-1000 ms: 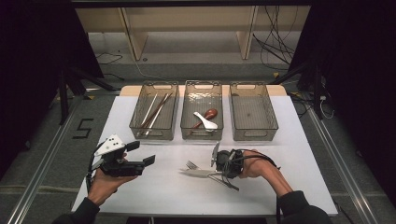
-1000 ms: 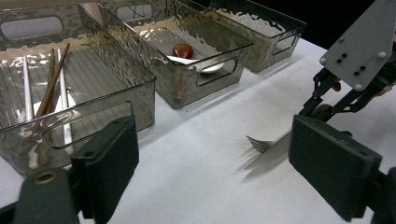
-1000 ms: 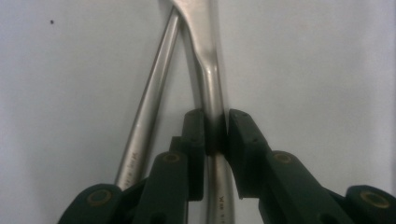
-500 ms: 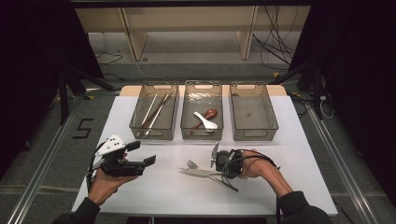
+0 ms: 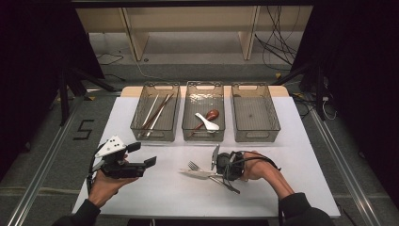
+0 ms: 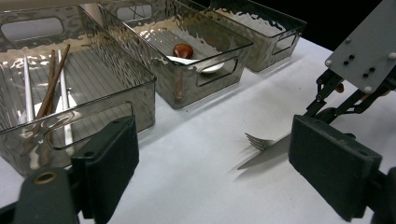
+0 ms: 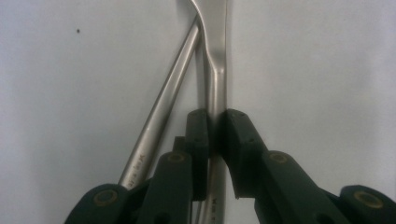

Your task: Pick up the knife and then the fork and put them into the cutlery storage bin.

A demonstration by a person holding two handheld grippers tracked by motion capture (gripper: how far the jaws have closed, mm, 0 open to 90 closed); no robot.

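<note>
My right gripper (image 5: 218, 175) (image 7: 214, 125) points down at the white table, and its jaws are shut on the thin handle of a metal knife (image 7: 215, 79). The knife's blade (image 5: 197, 173) (image 6: 268, 154) lies toward the left. A fork (image 5: 192, 165) (image 6: 258, 140) lies next to it, and its round handle (image 7: 159, 112) runs slantwise past the left jaw. My left gripper (image 5: 142, 155) (image 6: 229, 163) hovers at the table's left. Its jaws stand wide open with nothing between them.
Three clear bins stand in a row at the back. The left bin (image 5: 155, 135) (image 6: 79, 114) holds chopsticks (image 5: 157, 111), the middle bin (image 5: 203, 137) holds a white spoon (image 5: 207, 122) and a brown one, and nothing lies in the right bin (image 5: 256, 136). Dark floor surrounds the table (image 5: 301, 155).
</note>
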